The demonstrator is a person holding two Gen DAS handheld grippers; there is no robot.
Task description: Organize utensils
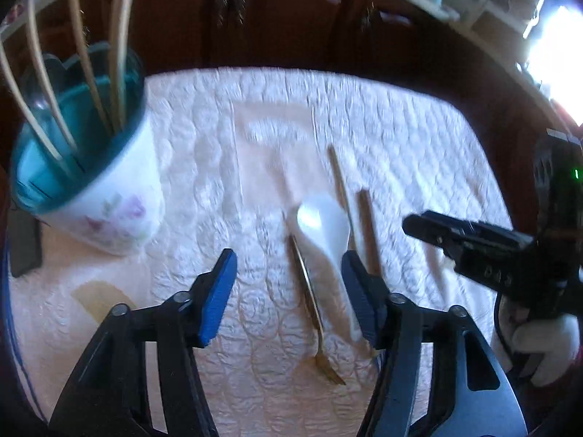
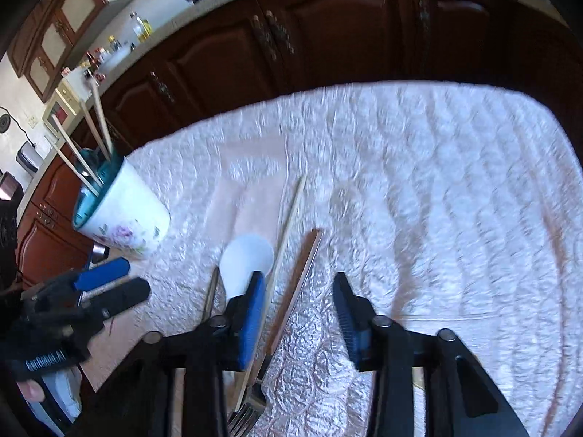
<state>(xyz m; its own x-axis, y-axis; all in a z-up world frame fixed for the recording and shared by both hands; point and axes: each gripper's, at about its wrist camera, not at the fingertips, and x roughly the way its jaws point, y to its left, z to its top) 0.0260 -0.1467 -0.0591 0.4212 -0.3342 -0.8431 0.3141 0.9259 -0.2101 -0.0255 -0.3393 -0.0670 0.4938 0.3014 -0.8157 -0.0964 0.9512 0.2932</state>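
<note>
The utensils lie side by side on the quilted bench (image 1: 419, 138), long axes running away from both hand-held grippers. The left hand-held gripper (image 1: 288, 291), jaws wide and empty, straddles the gold fork (image 1: 309, 298), with the white spoon (image 1: 328, 225) against its right finger. The right hand-held gripper (image 2: 297, 322), part-open and gripping nothing, sits over the brown-handled fork (image 2: 291, 302) and chopstick (image 2: 280, 255); the floral cup (image 2: 127, 215) stands off to its left.

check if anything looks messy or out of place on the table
Nothing is spilled or broken. A white spoon, gold fork, chopstick and another fork lie loose on the quilted cloth instead of in the floral cup.
</note>
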